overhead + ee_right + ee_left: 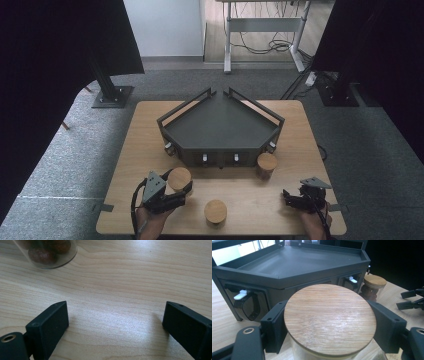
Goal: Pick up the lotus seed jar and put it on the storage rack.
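Fingers [274, 327] of the left gripper [177, 192] are pinching a glass jar with a round bamboo lid [329, 318], one black pad pressing on each side of the jar just under the lid's rim. In the high view this jar [179, 178] is sitting at the front left of the wooden table [125, 165], just in front of the dark grey corner shelf [220, 125], with the person's left hand [150, 220] coming in from the bottom edge. In the left gripper view the shelf's front panel is standing close behind the lid, showing two white hooks [240, 294] in dark recesses.

Fingers [51, 325] of the right gripper [287, 196] are standing spread wide apart, with bare tabletop [112, 315] between them and nothing in their grasp. This gripper is resting low at the front right of the table, well apart from the held jar.

A second bamboo-lidded jar [215, 211] is standing near the front edge, between the two grippers. A third jar [266, 164], holding dark brown contents, is standing just beside the shelf's right front corner; its glass base [47, 251] is showing at the upper left of the right gripper view.
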Action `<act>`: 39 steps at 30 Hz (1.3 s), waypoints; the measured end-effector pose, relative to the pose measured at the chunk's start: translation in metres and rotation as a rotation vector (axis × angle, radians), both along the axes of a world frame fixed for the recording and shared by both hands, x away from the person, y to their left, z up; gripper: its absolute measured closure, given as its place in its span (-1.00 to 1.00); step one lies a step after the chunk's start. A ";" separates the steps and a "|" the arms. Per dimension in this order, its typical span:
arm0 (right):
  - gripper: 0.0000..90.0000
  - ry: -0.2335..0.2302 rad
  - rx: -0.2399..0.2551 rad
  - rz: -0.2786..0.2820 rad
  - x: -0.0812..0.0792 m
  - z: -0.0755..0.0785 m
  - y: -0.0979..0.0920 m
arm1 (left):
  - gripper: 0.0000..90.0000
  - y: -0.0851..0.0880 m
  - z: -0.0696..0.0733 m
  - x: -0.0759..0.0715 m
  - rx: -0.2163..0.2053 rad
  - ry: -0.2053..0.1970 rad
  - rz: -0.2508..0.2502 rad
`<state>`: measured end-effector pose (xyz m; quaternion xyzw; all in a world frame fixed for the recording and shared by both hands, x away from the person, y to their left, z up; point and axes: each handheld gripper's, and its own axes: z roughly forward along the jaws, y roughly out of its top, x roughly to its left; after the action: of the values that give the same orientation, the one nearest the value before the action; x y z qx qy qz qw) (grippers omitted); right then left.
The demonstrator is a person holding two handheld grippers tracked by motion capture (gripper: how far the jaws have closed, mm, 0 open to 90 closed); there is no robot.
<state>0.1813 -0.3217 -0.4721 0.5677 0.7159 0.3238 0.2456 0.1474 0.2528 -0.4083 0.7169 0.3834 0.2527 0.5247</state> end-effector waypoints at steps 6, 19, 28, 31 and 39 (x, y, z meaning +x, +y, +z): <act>-0.87 0.001 0.001 0.001 0.000 0.000 0.000 | -0.47 0.000 0.004 0.003 -0.003 0.001 0.009; -0.87 0.001 0.001 0.002 0.000 0.000 0.000 | -0.47 0.001 0.010 0.007 -0.006 -0.011 0.016; -0.87 0.000 0.000 0.003 0.000 0.000 0.000 | -0.47 0.000 0.015 0.010 -0.006 -0.019 0.014; -0.87 0.000 0.000 0.003 0.000 0.000 0.000 | -0.47 0.000 0.016 0.011 -0.006 -0.023 0.013; -0.87 0.000 0.000 0.004 0.000 0.000 0.000 | -0.47 0.001 0.019 0.015 -0.013 -0.019 0.023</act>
<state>0.1813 -0.3219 -0.4721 0.5664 0.7170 0.3243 0.2449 0.1621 0.2538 -0.3888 0.7065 0.3883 0.2630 0.5301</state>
